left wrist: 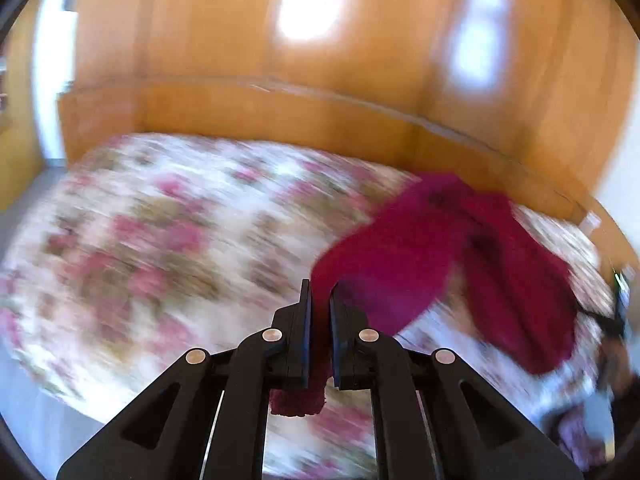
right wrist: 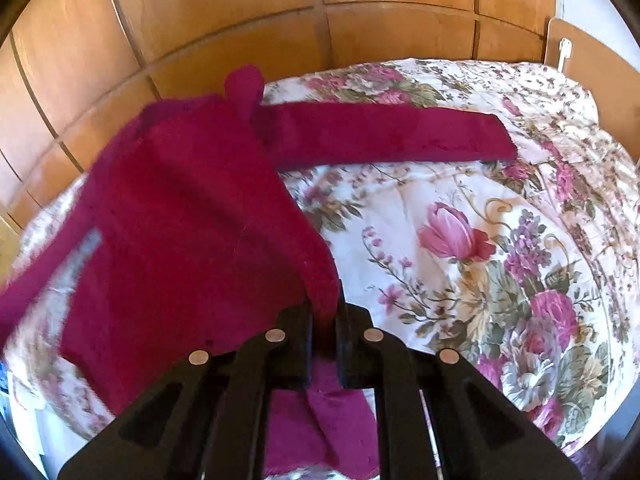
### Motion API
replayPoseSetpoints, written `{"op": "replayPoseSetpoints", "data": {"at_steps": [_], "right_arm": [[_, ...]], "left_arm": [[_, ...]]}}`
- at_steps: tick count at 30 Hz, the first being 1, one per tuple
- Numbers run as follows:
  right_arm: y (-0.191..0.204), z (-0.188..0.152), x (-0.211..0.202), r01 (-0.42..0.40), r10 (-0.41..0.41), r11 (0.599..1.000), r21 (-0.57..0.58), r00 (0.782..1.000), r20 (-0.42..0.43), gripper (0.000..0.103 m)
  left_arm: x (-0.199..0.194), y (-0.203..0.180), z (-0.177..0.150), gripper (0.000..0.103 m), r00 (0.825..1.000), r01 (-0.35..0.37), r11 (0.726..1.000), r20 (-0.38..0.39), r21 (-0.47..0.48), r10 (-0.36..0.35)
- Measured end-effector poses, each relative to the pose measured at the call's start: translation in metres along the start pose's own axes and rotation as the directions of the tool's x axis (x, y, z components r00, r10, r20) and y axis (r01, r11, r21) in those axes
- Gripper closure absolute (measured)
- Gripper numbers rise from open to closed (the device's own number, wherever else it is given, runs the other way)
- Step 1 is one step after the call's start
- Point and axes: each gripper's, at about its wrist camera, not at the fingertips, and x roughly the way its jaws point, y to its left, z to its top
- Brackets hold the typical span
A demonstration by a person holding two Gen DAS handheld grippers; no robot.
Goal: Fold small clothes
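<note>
Garment [right wrist: 192,216], magenta, hung over bed [right wrist: 460,240], left gripper [left wrist: 320,300] and right gripper [right wrist: 324,308] each clamping an edge, seemingly to spread it flat.

Bright daylight scene, warm cast. Left wrist view heavily motion-blurred: floral bedspread [left wrist: 160,240] smeared into streaks, magenta garment [left wrist: 440,248] soft-edged, only the left gripper [left wrist: 320,300] sharp. Two blown-out white glare patches on the glossy wooden wall panels [left wrist: 360,60], far centre and far right. Right wrist view mostly sharp: flower print on the bedspread [right wrist: 480,240] crisp at right, garment [right wrist: 192,220] blurred at left edge. One glare spot on the panels [right wrist: 200,20], far top. Strong fisheye bending, dark vignette in corners of both views. Shadows faint.
</note>
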Motion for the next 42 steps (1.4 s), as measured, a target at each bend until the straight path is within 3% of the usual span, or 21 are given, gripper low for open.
{"op": "replayPoseSetpoints", "data": {"at_steps": [5, 7, 9, 10, 11, 12, 13, 15, 16, 17, 18, 20, 22, 24, 25, 26, 27, 29, 33, 38, 42], "right_arm": [[0.000, -0.002, 0.018, 0.031, -0.031, 1.000, 0.002, 0.999, -0.016, 0.096], [0.002, -0.003, 0.019, 0.028, -0.028, 1.000, 0.010, 0.999, -0.028, 0.096], [0.006, -0.007, 0.017, 0.029, -0.029, 0.999, 0.012, 0.999, -0.034, 0.096], [0.004, -0.009, 0.018, 0.021, -0.020, 0.999, 0.024, 0.999, -0.036, 0.096], [0.004, -0.010, 0.018, 0.012, -0.011, 0.999, 0.034, 0.999, -0.039, 0.095], [0.004, -0.011, 0.017, 0.008, -0.006, 0.999, 0.038, 0.999, -0.042, 0.095], [0.003, -0.011, 0.019, 0.009, -0.007, 0.999, 0.039, 0.999, -0.047, 0.095], [0.004, -0.010, 0.021, 0.010, -0.008, 0.999, 0.037, 0.998, -0.056, 0.094], [0.003, -0.010, 0.023, 0.009, -0.007, 0.999, 0.036, 0.998, -0.062, 0.094], [0.003, -0.010, 0.024, 0.007, -0.005, 0.999, 0.036, 0.998, -0.068, 0.093], [0.002, -0.009, 0.025, 0.004, -0.002, 0.999, 0.034, 0.997, -0.072, 0.093], [0.002, -0.009, 0.027, 0.001, 0.001, 1.000, 0.029, 0.997, -0.077, 0.092], [0.002, -0.008, 0.028, -0.004, 0.006, 1.000, 0.024, 0.997, -0.081, 0.092], [0.002, -0.007, 0.028, -0.008, 0.009, 1.000, 0.012, 0.996, -0.085, 0.092], [0.002, -0.006, 0.029, -0.010, 0.010, 1.000, 0.005, 0.996, -0.088, 0.092], [0.003, -0.005, 0.029, -0.011, 0.010, 1.000, -0.002, 0.996, -0.090, 0.092], [0.003, -0.005, 0.029, -0.011, 0.010, 1.000, -0.006, 0.996, -0.090, 0.092], [0.006, -0.002, 0.027, -0.014, 0.012, 1.000, -0.024, 0.996, -0.085, 0.094], [0.009, 0.004, 0.004, -0.055, 0.054, 0.998, -0.028, 0.998, -0.039, 0.095], [0.025, 0.003, -0.045, -0.201, 0.202, 0.979, -0.048, 0.979, 0.035, 0.095], [0.053, -0.031, -0.054, -0.270, 0.268, 0.955, -0.123, 0.963, -0.037, 0.095]], "left_arm": [[0.041, 0.033, 0.070, 0.095, 0.977, -0.209, 0.978, 0.027, -0.003, 0.209], [0.065, 0.039, 0.086, 0.082, 0.964, -0.267, 0.963, 0.001, -0.029, 0.267], [0.088, 0.035, 0.096, 0.058, 0.943, -0.333, 0.942, 0.005, -0.044, 0.334], [0.095, 0.027, 0.096, 0.054, 0.941, -0.338, 0.939, 0.012, -0.057, 0.339], [0.096, 0.021, 0.093, 0.054, 0.954, -0.299, 0.952, 0.012, -0.071, 0.300], [0.099, 0.009, 0.087, 0.054, 0.978, -0.207, 0.975, 0.002, -0.087, 0.208], [0.099, 0.001, 0.080, 0.054, 0.991, -0.134, 0.987, -0.007, -0.093, 0.134], [0.106, -0.036, 0.056, 0.054, 0.996, 0.071, 0.994, -0.051, -0.082, -0.076], [0.108, -0.052, 0.045, 0.054, 0.985, 0.151, 0.985, -0.076, -0.080, -0.157], [0.116, -0.077, 0.027, 0.054, 0.951, 0.274, 0.958, -0.125, -0.090, -0.284], [0.121, -0.092, 0.016, 0.054, 0.925, 0.335, 0.937, -0.158, -0.100, -0.347], [0.138, -0.131, -0.011, 0.054, 0.842, 0.463, 0.875, -0.239, -0.138, -0.483], [0.151, -0.166, -0.032, 0.054, 0.793, 0.515, 0.846, -0.299, -0.138, -0.532], [0.164, -0.186, -0.045, 0.054, 0.763, 0.539, 0.830, -0.334, -0.145, -0.554], [0.167, -0.192, -0.048, 0.054, 0.762, 0.534, 0.833, -0.344, -0.143, -0.548], [0.173, -0.200, -0.053, 0.066, 0.764, 0.523, 0.841, -0.363, -0.137, -0.534], [0.177, -0.204, -0.055, 0.089, 0.760, 0.524, 0.842, -0.375, -0.131, -0.531], [0.174, -0.208, -0.057, 0.099, 0.777, 0.514, 0.853, -0.371, -0.095, -0.509], [0.149, -0.189, -0.049, 0.101, 0.811, 0.505, 0.859, -0.296, -0.080, -0.505], [0.084, -0.129, -0.043, 0.101, 0.863, 0.469, 0.883, -0.199, -0.028, -0.464], [0.039, -0.088, -0.068, 0.101, 0.905, 0.383, 0.923, -0.190, -0.024, -0.381]]}}
